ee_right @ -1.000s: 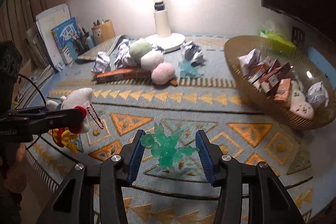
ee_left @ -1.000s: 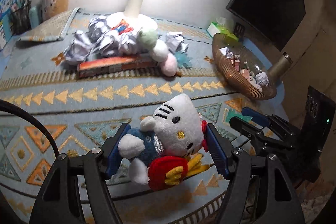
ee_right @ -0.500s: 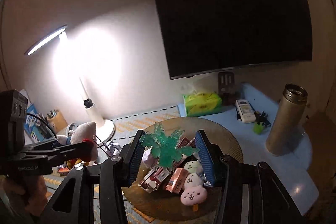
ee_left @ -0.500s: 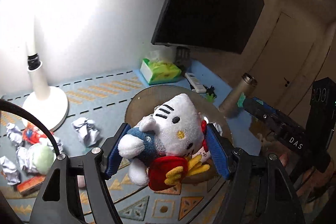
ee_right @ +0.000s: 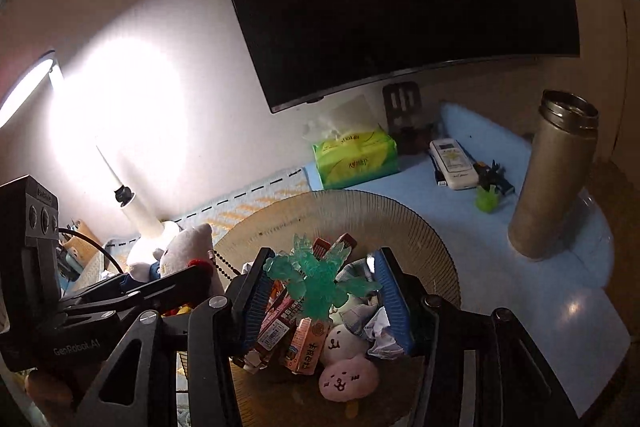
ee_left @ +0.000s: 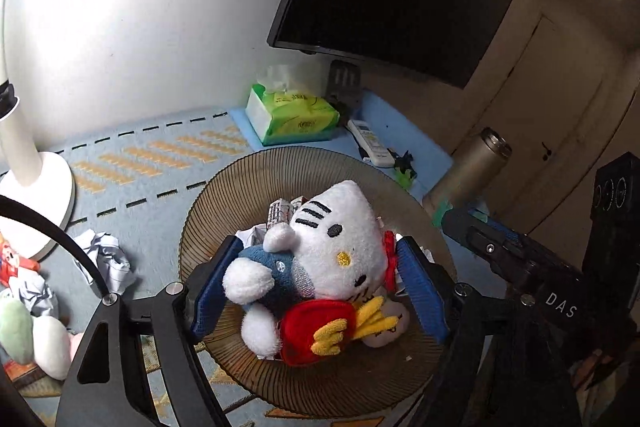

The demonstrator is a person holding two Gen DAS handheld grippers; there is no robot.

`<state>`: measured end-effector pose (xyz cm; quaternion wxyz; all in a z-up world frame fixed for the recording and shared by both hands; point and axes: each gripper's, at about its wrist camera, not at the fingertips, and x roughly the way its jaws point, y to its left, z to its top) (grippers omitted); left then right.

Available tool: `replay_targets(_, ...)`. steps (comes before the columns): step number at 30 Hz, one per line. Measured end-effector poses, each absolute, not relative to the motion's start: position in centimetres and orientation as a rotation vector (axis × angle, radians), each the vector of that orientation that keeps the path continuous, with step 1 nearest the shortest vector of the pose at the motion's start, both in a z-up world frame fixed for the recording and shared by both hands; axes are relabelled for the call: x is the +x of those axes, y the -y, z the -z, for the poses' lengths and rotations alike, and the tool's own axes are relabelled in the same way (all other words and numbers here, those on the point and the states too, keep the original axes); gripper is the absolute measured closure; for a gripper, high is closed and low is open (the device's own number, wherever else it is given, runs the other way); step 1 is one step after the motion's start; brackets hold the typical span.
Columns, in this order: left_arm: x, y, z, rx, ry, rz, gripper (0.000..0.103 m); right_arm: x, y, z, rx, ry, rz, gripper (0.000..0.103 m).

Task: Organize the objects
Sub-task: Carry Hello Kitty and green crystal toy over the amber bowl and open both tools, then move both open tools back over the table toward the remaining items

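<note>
My left gripper is shut on a white cat plush in a blue outfit with a red and yellow piece, and holds it over the brown ribbed bowl. My right gripper is shut on a translucent green spiky toy and holds it above the same bowl. The bowl holds snack packets, crumpled paper and round face-printed squishies. The left gripper with the plush shows at the left of the right wrist view.
A white lamp base stands at the left with crumpled paper and soft balls near it. A green tissue pack, a remote and a metal flask sit behind and right of the bowl. A dark screen hangs on the wall.
Both grippers lifted their toys off the patterned mat and carried them right, over the bowl. In the last half second they came lower and closer to the bowl's contents.
</note>
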<state>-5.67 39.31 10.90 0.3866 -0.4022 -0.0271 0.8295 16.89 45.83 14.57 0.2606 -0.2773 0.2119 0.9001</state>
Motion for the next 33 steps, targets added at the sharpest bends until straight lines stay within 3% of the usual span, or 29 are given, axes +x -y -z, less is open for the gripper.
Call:
replay_targets(1,-5.8,-39.6,-10.5,-1.049,0.039,-2.127,0.006,16.8,-45.9,-14.3,-0.765,-0.572,-2.430,0.045)
replay_targets(2,-5.8,-39.6,-10.1,-1.056,0.015,-2.135,0.005,16.8,-46.0,-14.2,-0.770,-0.569,-2.425,0.032)
replay_targets(4,-5.7,-39.3,-9.6,-1.059,0.001,-2.126,0.005,17.2,-45.7,-14.3,-0.748,-0.558,-2.431,0.025)
replay_targets(14,-3.8,-32.3,-12.2,-0.990,0.113,-2.157,0.005,17.3,-43.0,-15.9,-0.743,-0.597,-2.531,0.025)
replay_targets(24,0.8,-15.8,-13.9,-0.905,0.115,-2.429,0.004,13.7,-34.4,-15.3,-0.872,-0.544,-2.747,0.024)
replay_targets(26,0.8,-12.2,-13.0,-0.927,0.120,-2.501,0.003,12.5,-32.2,-14.4,-0.922,-0.541,-2.791,0.023)
replay_targets(28,0.6,-8.6,-11.0,-0.987,0.146,-2.571,0.003,11.3,-29.9,-12.4,-0.996,-0.576,-2.830,0.014)
replay_targets(33,-0.5,-1.3,-3.6,-1.189,0.409,-2.600,0.003,7.9,-24.8,-5.4,-1.257,-0.565,-2.830,0.014)
